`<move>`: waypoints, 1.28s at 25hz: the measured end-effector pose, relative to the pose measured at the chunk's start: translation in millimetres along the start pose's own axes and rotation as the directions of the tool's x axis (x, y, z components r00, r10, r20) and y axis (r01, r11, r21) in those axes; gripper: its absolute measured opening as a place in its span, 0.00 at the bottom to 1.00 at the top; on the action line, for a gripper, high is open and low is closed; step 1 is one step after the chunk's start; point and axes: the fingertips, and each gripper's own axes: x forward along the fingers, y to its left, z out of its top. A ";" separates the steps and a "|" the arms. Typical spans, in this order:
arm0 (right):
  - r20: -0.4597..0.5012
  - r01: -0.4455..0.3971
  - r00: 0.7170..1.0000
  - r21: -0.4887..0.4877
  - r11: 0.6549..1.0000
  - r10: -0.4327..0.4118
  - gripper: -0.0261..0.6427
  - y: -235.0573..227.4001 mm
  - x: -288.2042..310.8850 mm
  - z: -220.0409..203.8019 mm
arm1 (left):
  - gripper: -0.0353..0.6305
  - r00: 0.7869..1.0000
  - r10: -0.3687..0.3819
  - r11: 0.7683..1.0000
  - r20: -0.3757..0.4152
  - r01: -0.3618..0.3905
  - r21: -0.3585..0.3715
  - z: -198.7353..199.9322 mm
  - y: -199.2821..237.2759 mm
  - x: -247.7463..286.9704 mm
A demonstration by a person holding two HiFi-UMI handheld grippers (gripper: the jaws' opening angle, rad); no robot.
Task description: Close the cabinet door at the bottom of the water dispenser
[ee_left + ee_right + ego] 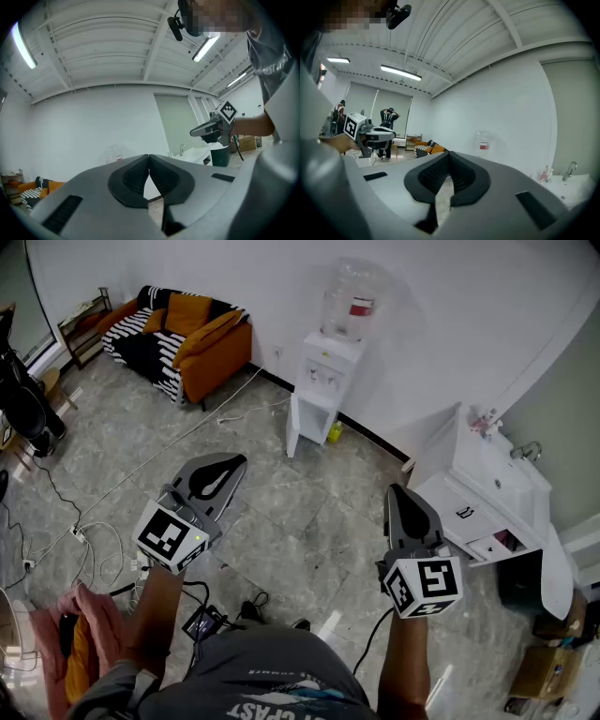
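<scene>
The white water dispenser [334,357] stands against the far wall with a clear bottle [351,298] on top. Its bottom cabinet door [298,424] hangs open, swung out to the left, and a yellow-green item [335,432] shows inside. Both grippers are held level over the floor, well short of the dispenser. My left gripper [234,462] is shut with nothing in it, its tips meeting [149,157]. My right gripper [397,490] is also shut and empty [449,155]. The bottle shows faintly beyond the jaws [483,140].
An orange sofa [192,343] with a striped blanket stands at the far left. A white sink cabinet [487,488] and a dark bin [520,585] are at the right. Cables [89,535] trail over the stone floor on the left. People stand in the distance [388,117].
</scene>
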 end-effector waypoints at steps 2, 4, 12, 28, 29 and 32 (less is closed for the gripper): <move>0.001 0.000 1.000 -0.002 1.000 0.000 0.08 1.8 2.6 1.4 | 0.08 1.000 0.000 1.000 0.003 0.000 0.001 -0.1 2.7 -0.8; 0.002 0.001 1.000 -0.004 1.000 -0.001 0.08 4.7 4.7 2.1 | 0.08 1.000 0.000 1.000 0.005 0.000 0.001 -0.6 5.7 -2.5; 0.003 0.029 1.000 -0.005 1.000 -0.029 0.08 16.8 10.9 3.8 | 0.08 1.000 -0.020 1.000 0.018 0.020 0.000 -6.2 19.0 -9.6; 0.023 0.011 1.000 0.082 0.997 -0.013 0.08 -31.6 49.2 -10.2 | 0.08 1.000 0.004 1.000 -0.024 -0.004 -0.017 -25.4 28.9 34.2; 0.022 0.002 1.000 0.085 0.996 -0.003 0.08 -37.1 55.6 -11.4 | 0.08 0.999 0.017 1.000 -0.030 -0.017 -0.016 -25.6 31.8 38.3; 0.023 -0.032 0.999 0.092 0.995 0.030 0.08 -57.0 75.3 -13.8 | 0.08 0.997 0.056 0.998 -0.049 -0.057 -0.009 -26.8 39.1 55.4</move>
